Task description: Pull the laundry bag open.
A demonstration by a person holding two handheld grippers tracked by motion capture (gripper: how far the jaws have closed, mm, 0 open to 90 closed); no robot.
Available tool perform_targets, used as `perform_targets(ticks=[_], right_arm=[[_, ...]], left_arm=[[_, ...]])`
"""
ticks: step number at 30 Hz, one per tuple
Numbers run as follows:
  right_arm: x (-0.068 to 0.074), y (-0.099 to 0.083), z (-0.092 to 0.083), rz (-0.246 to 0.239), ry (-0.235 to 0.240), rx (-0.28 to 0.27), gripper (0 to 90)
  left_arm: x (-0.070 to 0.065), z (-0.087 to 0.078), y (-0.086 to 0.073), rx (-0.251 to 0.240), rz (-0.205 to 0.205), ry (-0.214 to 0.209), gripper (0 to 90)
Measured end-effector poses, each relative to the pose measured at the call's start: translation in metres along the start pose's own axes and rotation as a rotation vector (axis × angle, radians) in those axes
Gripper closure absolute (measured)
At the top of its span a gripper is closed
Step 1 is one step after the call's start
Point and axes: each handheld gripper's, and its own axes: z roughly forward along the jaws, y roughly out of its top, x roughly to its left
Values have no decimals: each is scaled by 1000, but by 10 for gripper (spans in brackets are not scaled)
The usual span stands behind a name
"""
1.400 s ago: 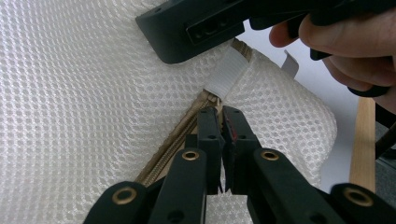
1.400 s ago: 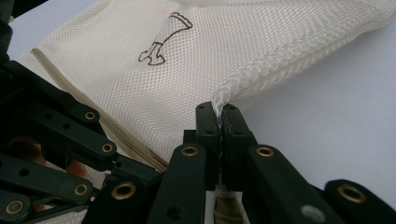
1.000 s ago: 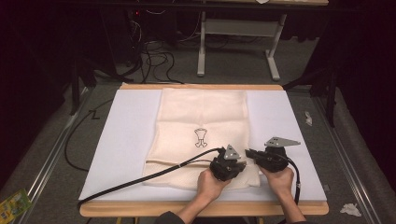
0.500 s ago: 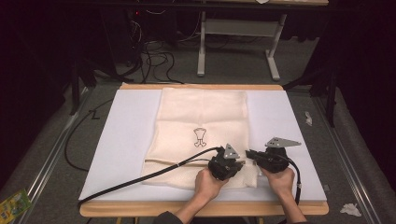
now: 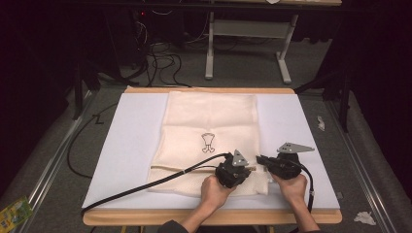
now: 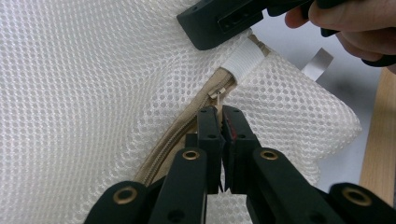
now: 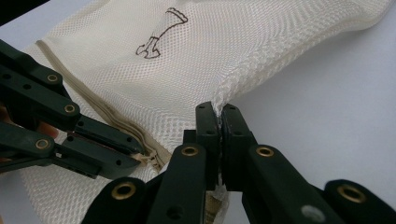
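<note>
A cream mesh bag [image 5: 209,121] lies flat on the white mat [image 5: 126,145], with a small dark print [image 5: 208,142] at its middle. A tan zipper [image 6: 184,128] runs across its near end. My left gripper [image 5: 250,169] is at the bag's near right corner. In the left gripper view it [image 6: 220,111] is shut on the zipper pull [image 6: 215,94], just below a white fabric tab [image 6: 243,60]. Close beside it, my right gripper [image 5: 259,159] faces it. In the right gripper view it [image 7: 217,109] is shut on the bag's side seam [image 7: 233,79].
The left gripper's black cable [image 5: 145,187] trails over the mat to the table's front left. The wooden table edge [image 5: 145,217] runs along the front. Crumpled paper [image 5: 364,217] and a green packet [image 5: 14,211] lie on the floor. A desk frame [image 5: 243,29] stands behind.
</note>
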Motion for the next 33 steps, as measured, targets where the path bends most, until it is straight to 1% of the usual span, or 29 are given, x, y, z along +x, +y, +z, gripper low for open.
perform_targets(ticks=[2,5,6,8,11,14,18,23,33], right_arm=[[0,0,0,-1,0,0,891],[-1,0,0,-2,-2,-6,891],[-2,0,-1,5,-6,-4,891],[-3,0,-1,4,-10,-6,891],[-3,0,-1,-2,-14,-5,891],[-3,0,0,3,-13,-3,891],[-3,0,1,0,-17,-1,890],[-4,0,1,1,-17,0,890],[-3,0,2,-3,-19,2,890]], left_arm=[[0,-1,0,-2,5,6,872],[5,-4,-3,-11,-22,0,872],[7,-5,-4,-12,-22,4,872],[9,-8,-7,-15,-24,9,871],[10,-12,-8,-19,-19,16,871],[11,-15,-9,-17,-16,21,871],[14,-18,-11,-24,-24,25,871],[15,-22,-13,-30,-23,30,872],[17,-24,-15,-37,-23,24,871]])
